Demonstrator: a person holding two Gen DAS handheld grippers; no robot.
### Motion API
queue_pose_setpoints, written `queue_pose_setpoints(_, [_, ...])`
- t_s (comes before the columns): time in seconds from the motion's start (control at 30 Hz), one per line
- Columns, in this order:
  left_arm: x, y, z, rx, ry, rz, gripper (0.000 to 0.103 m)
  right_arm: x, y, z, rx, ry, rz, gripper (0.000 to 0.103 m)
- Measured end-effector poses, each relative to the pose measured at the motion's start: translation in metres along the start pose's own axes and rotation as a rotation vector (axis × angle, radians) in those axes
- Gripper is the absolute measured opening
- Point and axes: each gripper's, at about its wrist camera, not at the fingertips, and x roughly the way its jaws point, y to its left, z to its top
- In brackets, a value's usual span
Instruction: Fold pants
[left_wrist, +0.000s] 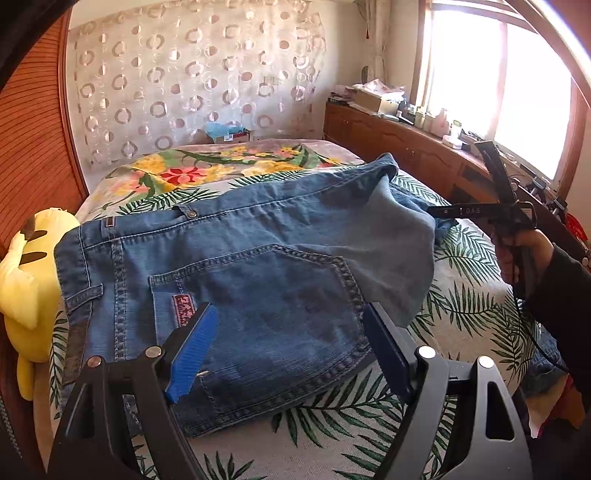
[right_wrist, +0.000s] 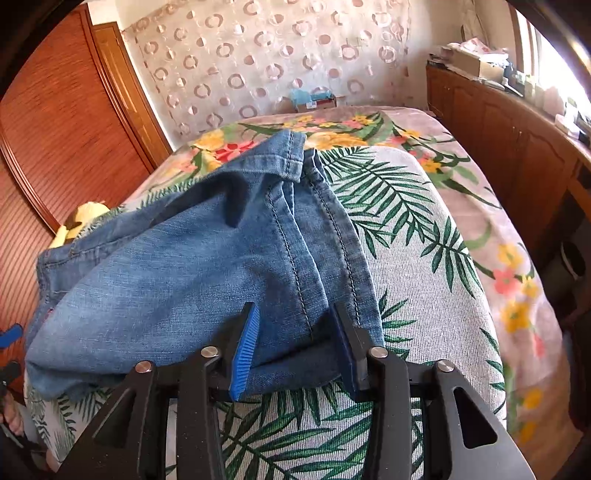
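Blue denim pants (left_wrist: 236, 266) lie folded on the bed, waistband at the left, back pocket up, legs folded back over the seat. My left gripper (left_wrist: 291, 325) is open just above the pocket and holds nothing. In the right wrist view the folded pants (right_wrist: 192, 280) lie ahead with the leg hems (right_wrist: 291, 162) at the far end. My right gripper (right_wrist: 295, 325) is open, its blue pads either side of the near fold, not clamped. The right gripper also shows in the left wrist view (left_wrist: 436, 211), at the pants' right end.
The bed has a palm-leaf sheet (left_wrist: 472, 295) and a floral blanket (left_wrist: 207, 170) at the far end. A yellow plush toy (left_wrist: 26, 288) lies at the bed's left edge. A wooden wardrobe (right_wrist: 66, 122) stands left. A cluttered wooden cabinet (left_wrist: 399, 136) runs along the right under the window.
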Motion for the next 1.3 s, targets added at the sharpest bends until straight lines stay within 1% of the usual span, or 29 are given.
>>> queue_pose_setpoints(0.03, [0.000,-0.001,0.000,0.001,0.001,0.000,0.081,-0.001,-0.002,0.001,-0.006,-0.003,0.008,0.011])
queue_pose_setpoints(0.07, [0.000,-0.001,0.000,0.002,0.002,0.000,0.081,-0.003,-0.005,0.001,-0.014,-0.008,0.018,0.008])
queue_pose_setpoints(0.13, [-0.001,-0.001,0.000,0.004,0.003,0.002,0.081,-0.014,-0.008,-0.002,-0.038,-0.036,0.021,0.006])
queue_pose_setpoints(0.2, [-0.001,-0.001,0.000,0.005,0.002,0.002,0.081,-0.030,-0.011,0.002,-0.049,-0.080,-0.001,0.006])
queue_pose_setpoints(0.33, [-0.003,-0.002,0.000,0.007,-0.002,0.002,0.081,-0.070,-0.035,0.006,-0.005,-0.167,-0.020,0.005])
queue_pose_setpoints(0.4, [-0.003,-0.002,-0.001,0.009,-0.001,0.002,0.081,-0.081,-0.046,0.002,0.012,-0.170,-0.024,0.005])
queue_pose_setpoints(0.5, [-0.002,-0.002,-0.003,0.011,0.003,0.001,0.081,-0.076,-0.051,-0.007,0.002,-0.122,-0.057,0.005])
queue_pose_setpoints(0.67, [0.001,-0.002,-0.004,0.017,0.014,-0.001,0.081,-0.061,-0.046,-0.012,-0.004,-0.066,-0.094,0.005])
queue_pose_setpoints(0.7, [0.001,-0.003,-0.004,0.022,0.018,0.001,0.081,-0.056,-0.042,-0.003,0.000,-0.058,-0.098,0.005])
queue_pose_setpoints(0.83, [0.002,-0.003,-0.004,0.023,0.019,0.003,0.081,-0.052,-0.035,0.009,0.001,-0.042,-0.109,0.005])
queue_pose_setpoints(1.07, [-0.001,-0.003,-0.005,0.018,0.015,0.013,0.081,-0.068,-0.020,0.021,-0.033,-0.079,-0.072,0.005])
queue_pose_setpoints(1.2, [-0.010,0.005,-0.007,0.002,0.004,0.017,0.081,-0.082,0.007,0.030,-0.081,-0.106,-0.035,0.005])
queue_pose_setpoints(1.3, [-0.017,0.012,-0.009,-0.010,-0.004,0.024,0.081,-0.092,0.037,0.037,-0.133,-0.129,0.004,0.005])
